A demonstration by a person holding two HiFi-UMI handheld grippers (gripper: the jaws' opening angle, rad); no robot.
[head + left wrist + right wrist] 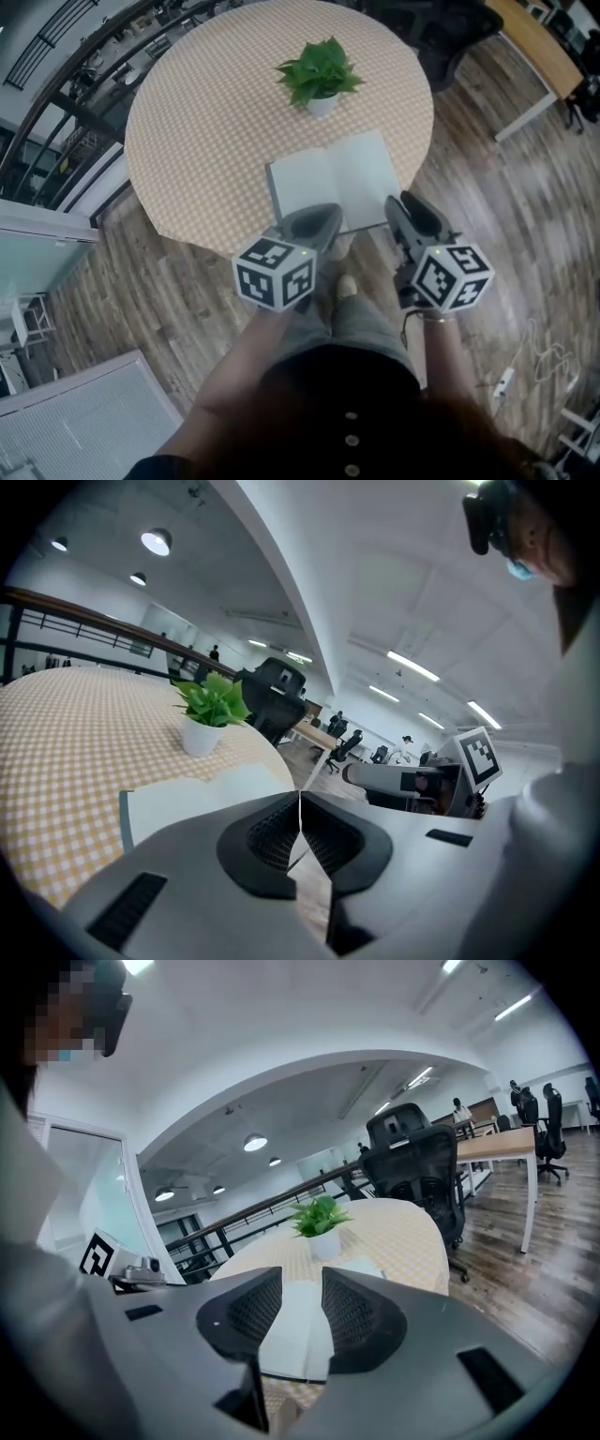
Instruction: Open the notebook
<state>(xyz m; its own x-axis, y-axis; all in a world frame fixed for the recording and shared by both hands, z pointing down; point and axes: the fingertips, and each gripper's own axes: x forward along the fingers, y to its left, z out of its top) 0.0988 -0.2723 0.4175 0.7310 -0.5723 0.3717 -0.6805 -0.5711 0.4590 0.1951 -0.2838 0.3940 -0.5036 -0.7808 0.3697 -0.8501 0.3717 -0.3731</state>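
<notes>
The notebook [333, 178] lies open and flat on the round table [206, 122]. Both white pages face up. It sits just in front of the potted plant [321, 75], and its near edge is close to the table's rim on my side.

My left gripper [317, 220] has its two fingers pressed together at the tips, with nothing between them. My right gripper [398, 208] has its fingers apart, and nothing is between them either. I only see the book through the gap, farther off. Both grippers hang by the near edge of the table, and as far as I can tell neither one touches the book.

So I think the opening part is done, and the job now is to get clear without spoiling it. To do that well, I would keep both grippers up and off the paper. A tip that drags on a page could flip it over or push the book along the cloth. I would move slowly and straight toward me, not sideways over the pages. I would keep the open right fingers away from the page edge, so they do not catch it. The plant is on the far side, so I would not reach that way at all.
</notes>
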